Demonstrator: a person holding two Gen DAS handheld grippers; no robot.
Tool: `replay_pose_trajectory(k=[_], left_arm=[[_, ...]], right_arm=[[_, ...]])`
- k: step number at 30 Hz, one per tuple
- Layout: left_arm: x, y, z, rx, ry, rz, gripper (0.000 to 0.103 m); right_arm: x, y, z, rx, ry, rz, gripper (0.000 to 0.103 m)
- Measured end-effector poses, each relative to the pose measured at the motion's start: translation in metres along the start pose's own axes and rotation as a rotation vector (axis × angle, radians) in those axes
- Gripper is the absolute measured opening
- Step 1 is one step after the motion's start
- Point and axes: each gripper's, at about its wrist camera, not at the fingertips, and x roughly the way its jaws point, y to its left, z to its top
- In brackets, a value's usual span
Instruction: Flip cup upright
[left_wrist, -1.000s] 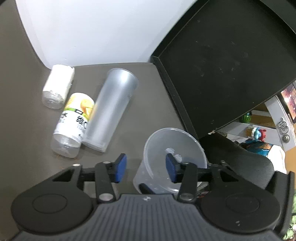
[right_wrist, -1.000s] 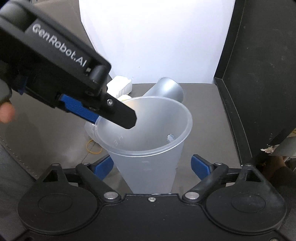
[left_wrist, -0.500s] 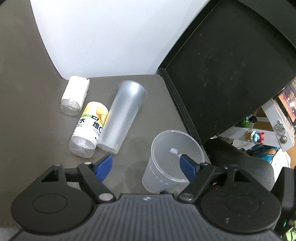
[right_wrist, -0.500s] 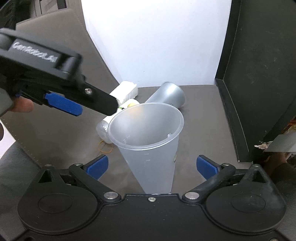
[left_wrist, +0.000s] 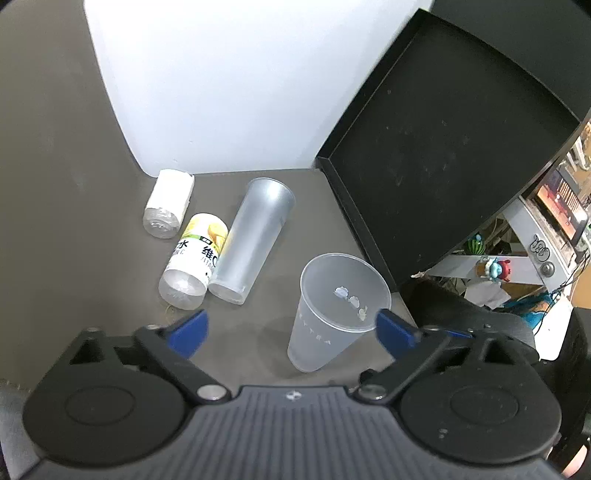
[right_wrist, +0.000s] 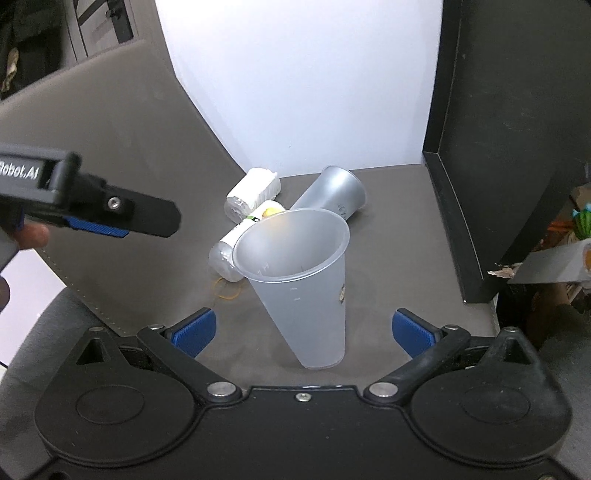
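A clear plastic cup (left_wrist: 332, 325) stands upright on the dark grey table, mouth up; it also shows in the right wrist view (right_wrist: 314, 306). My left gripper (left_wrist: 291, 332) is open, above and to the left of the cup, touching nothing. Its body shows in the right wrist view (right_wrist: 110, 214) at the left, held by a hand. My right gripper (right_wrist: 303, 332) is open with the cup standing between its blue pads, apart from both. A second, taller frosted cup (left_wrist: 255, 236) lies on its side behind; it shows in the right wrist view too (right_wrist: 332, 192).
Two plastic bottles lie beside the fallen cup: one with a yellow label (left_wrist: 195, 266) and one with a white label (left_wrist: 168, 206). A black tray (left_wrist: 443, 147) leans upright at the right. A white backdrop (left_wrist: 221, 92) stands behind. A rubber band (right_wrist: 227, 288) lies on the table.
My left gripper has opened, let go of the upright cup's rim, and pulled back up and left. My right gripper has backed away from the cup a little.
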Motion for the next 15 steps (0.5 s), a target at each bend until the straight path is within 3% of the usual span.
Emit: replay_pose_trajectory(k=[15], left_arm=[[-0.05,-0.002,-0.023,-0.007,-0.076,-0.003,0.102]], right_arm=[[-0.021,-0.011,0.005,0.064,-0.024,-0.031,0.103]])
